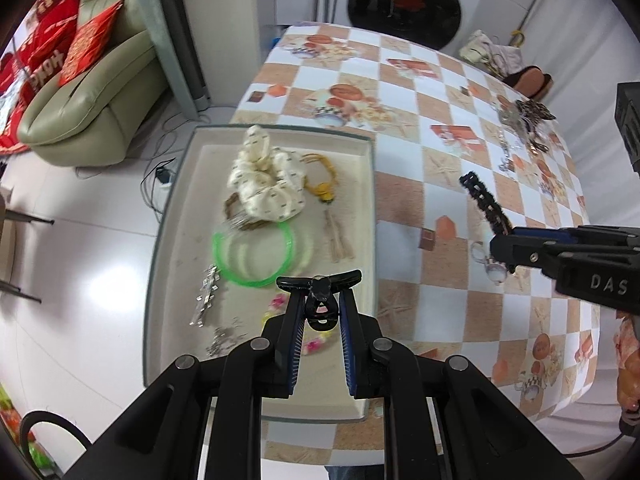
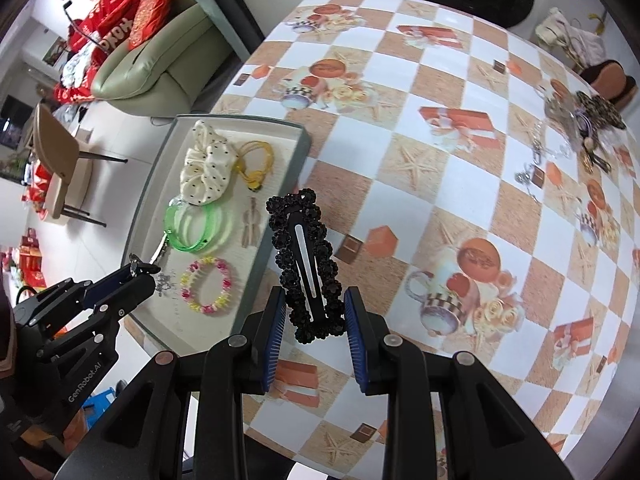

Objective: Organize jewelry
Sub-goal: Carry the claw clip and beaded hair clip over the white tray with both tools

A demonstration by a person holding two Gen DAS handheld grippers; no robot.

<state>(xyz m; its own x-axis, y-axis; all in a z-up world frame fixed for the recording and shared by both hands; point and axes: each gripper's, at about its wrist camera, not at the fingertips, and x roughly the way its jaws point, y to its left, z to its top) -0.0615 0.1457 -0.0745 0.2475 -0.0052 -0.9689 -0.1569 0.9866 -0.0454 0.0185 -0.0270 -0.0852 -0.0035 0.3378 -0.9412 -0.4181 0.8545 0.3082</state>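
Clearly both hands are carrying something at once, and that is where trouble could start. On the left, the left gripper (image 1: 320, 304) points steeply down over the near end of the tray (image 1: 370, 216), its jaws drawn narrow on a small black claw clip (image 1: 319, 298). The clip sits at the very fingertips, so a slight twist could let it pop out and land on the beaded bracelet (image 2: 207, 287) or the green bangles (image 1: 256, 254) lying below. The tray is already crowded with a cream scrunchie (image 1: 266, 182) and yellow hair ties (image 1: 324, 176), so a careless drop may tangle things.

Further right, the right gripper (image 2: 314, 316) also tilts well down, over the checked tablecloth (image 2: 440, 184) just beside the tray. Its jaws are partway closed on the lower end of a long black beaded hair clip (image 2: 306, 256). Held only at one end, it could pivot or slip. More jewelry (image 2: 580, 120) waits at the far right, well apart.
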